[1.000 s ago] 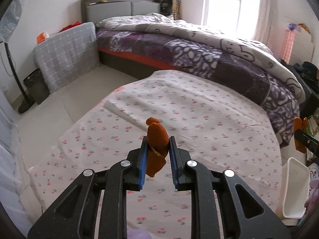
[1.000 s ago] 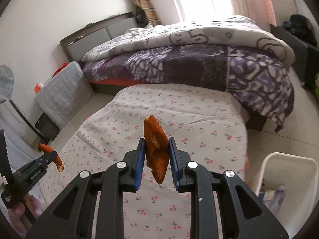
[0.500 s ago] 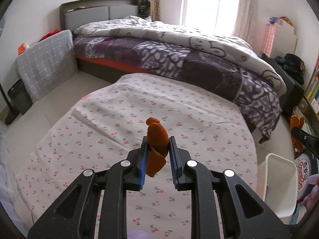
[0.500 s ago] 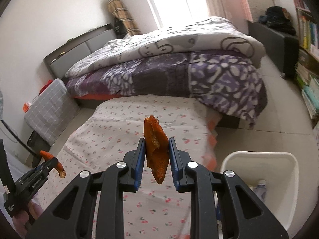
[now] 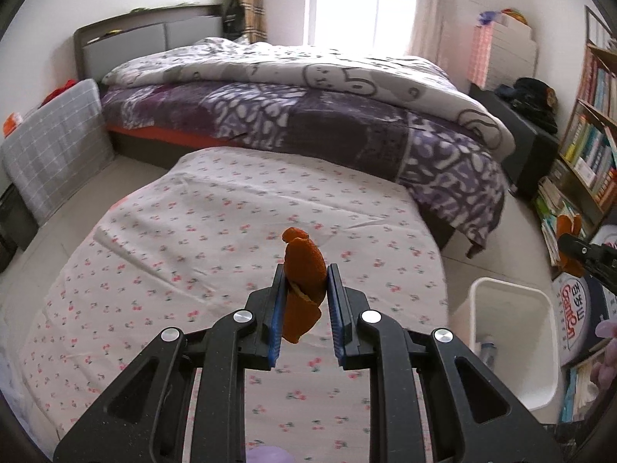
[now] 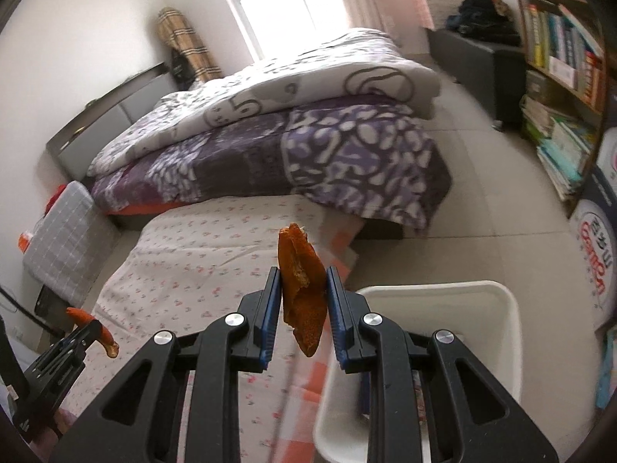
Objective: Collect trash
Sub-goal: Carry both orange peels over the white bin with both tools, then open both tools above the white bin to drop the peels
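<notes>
My left gripper (image 5: 304, 270) is shut on a piece of orange peel (image 5: 302, 270) and hangs over the cherry-print sheet (image 5: 216, 231). My right gripper (image 6: 302, 272) is shut on another orange peel (image 6: 300, 281), right by the near rim of the white trash bin (image 6: 497, 308). In the left wrist view the bin (image 5: 540, 320) stands on the floor at the lower right, with a bottle inside, and the right gripper's tip with its peel (image 5: 567, 227) shows above it. At the lower left of the right wrist view, the left gripper's peel (image 6: 102, 332) is seen.
A big bed with a purple and white quilt (image 5: 308, 115) lies beyond the sheet. Bookshelves (image 6: 559, 58) and stacked books (image 5: 555, 208) line the right wall. A grey checked cushion (image 5: 50, 154) leans at the left. Tiled floor (image 6: 482, 200) lies between bed and shelves.
Both grippers have swung to the right with their peels. The white bin has come closer in both views and now sits just under the right gripper.
</notes>
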Tool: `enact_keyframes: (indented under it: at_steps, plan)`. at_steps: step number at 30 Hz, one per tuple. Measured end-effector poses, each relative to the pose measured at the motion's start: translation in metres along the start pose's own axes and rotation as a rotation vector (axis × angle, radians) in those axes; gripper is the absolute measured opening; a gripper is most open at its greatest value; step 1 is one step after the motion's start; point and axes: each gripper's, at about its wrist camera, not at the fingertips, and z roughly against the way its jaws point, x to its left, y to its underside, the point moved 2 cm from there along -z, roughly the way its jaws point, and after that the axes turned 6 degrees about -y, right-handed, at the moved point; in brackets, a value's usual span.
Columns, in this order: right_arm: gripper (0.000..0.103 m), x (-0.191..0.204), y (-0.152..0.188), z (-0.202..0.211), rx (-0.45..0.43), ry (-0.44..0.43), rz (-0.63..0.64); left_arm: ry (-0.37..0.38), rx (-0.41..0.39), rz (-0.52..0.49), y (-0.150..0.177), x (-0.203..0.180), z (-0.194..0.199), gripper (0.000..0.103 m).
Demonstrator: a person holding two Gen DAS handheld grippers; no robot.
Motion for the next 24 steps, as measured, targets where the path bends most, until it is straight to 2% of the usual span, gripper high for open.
enact_keyframes:
  at_steps: [6, 7, 8, 13, 24]
  plan:
    - [0.027, -0.039, 0.001, 0.013, 0.014, 0.069, -0.051, 0.047, -0.004, -0.057, 0.002, -0.039, 0.006, 0.020]
    - [0.037, -0.043, 0.000, 0.015, 0.013, 0.077, -0.054, 0.056, -0.005, -0.068, 0.003, -0.047, 0.007, 0.020]
    - [0.056, -0.049, 0.000, 0.019, 0.006, 0.096, -0.060, 0.064, -0.007, -0.077, 0.003, -0.053, 0.008, 0.020]
    - [0.082, -0.077, -0.002, 0.041, -0.045, 0.172, -0.103, 0.113, -0.013, -0.132, 0.006, -0.093, 0.015, 0.020]
    - [0.087, -0.132, -0.015, 0.090, -0.164, 0.279, -0.171, 0.232, 0.004, -0.247, 0.023, -0.186, 0.025, 0.021]
